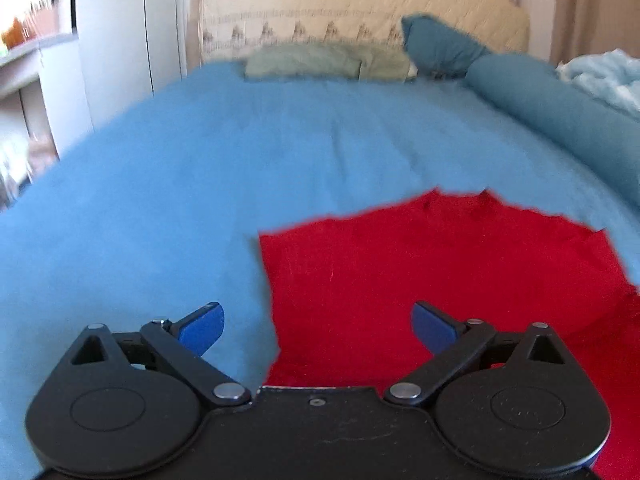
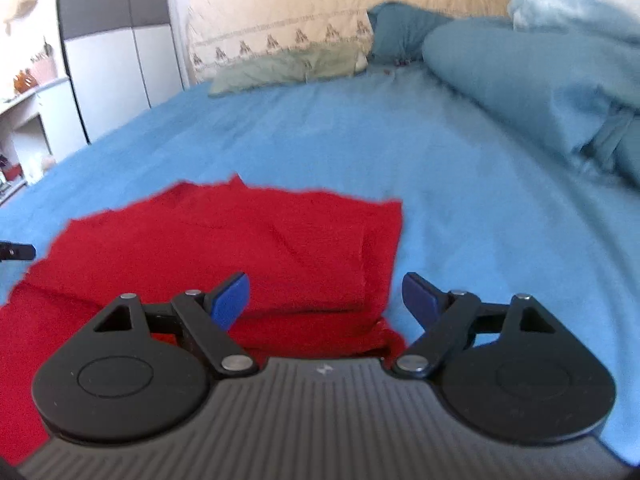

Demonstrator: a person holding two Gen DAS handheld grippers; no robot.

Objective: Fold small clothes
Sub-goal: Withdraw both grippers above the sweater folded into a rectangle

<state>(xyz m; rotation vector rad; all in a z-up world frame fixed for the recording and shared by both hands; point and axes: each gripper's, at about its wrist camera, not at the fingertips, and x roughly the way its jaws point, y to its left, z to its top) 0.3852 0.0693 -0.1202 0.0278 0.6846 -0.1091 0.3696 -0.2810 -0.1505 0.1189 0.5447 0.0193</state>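
Note:
A small red garment [image 1: 440, 264] lies partly folded on the blue bed sheet [image 1: 200, 160]. In the left wrist view my left gripper [image 1: 318, 328] is open and empty, hovering over the garment's left edge. In the right wrist view the same red garment [image 2: 224, 240] lies at the lower left, and my right gripper [image 2: 326, 300] is open and empty over its right edge. Its left finger [image 2: 232, 300] is above the red cloth, its right finger [image 2: 418, 298] above the sheet. The tip of the left gripper shows at that view's far left edge [image 2: 16, 251].
Pillows lie at the head of the bed: a pale green one [image 1: 324, 62], a teal one [image 1: 440, 46] and a teal bolster [image 1: 560, 108]. A light blue blanket [image 2: 580, 8] is heaped at the right. A wardrobe [image 2: 116, 48] and shelves [image 1: 24, 64] stand to the left.

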